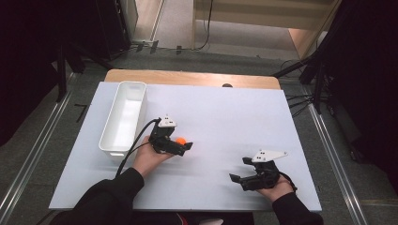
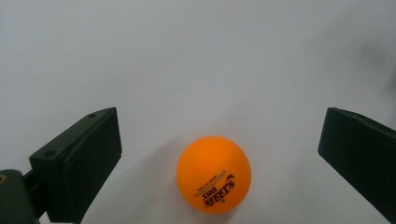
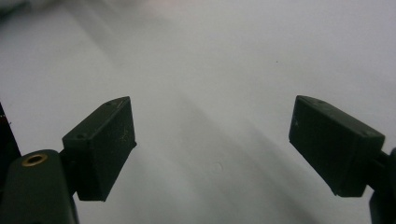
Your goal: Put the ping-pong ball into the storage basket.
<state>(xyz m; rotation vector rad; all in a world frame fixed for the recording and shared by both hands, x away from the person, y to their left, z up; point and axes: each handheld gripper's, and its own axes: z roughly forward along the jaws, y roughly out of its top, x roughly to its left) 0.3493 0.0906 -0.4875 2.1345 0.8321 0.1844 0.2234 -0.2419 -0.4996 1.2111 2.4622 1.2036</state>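
Observation:
An orange ping-pong ball (image 1: 180, 140) (image 2: 214, 174) with dark print rests on the white table top. My left gripper (image 1: 184, 146) (image 2: 219, 154) is open around it, one jaw on each side with wide gaps, not touching it. Near the front right of the table my right gripper (image 1: 240, 169) (image 3: 212, 149) is open too, with bare white surface between its jaws. A hand holds each gripper.
A long white bin (image 1: 123, 117) stands on the left part of the white table (image 1: 220, 112), just left of my left gripper. A wooden edge (image 1: 192, 77) runs along the far side. Dark stands and cables lie on the floor around the table.

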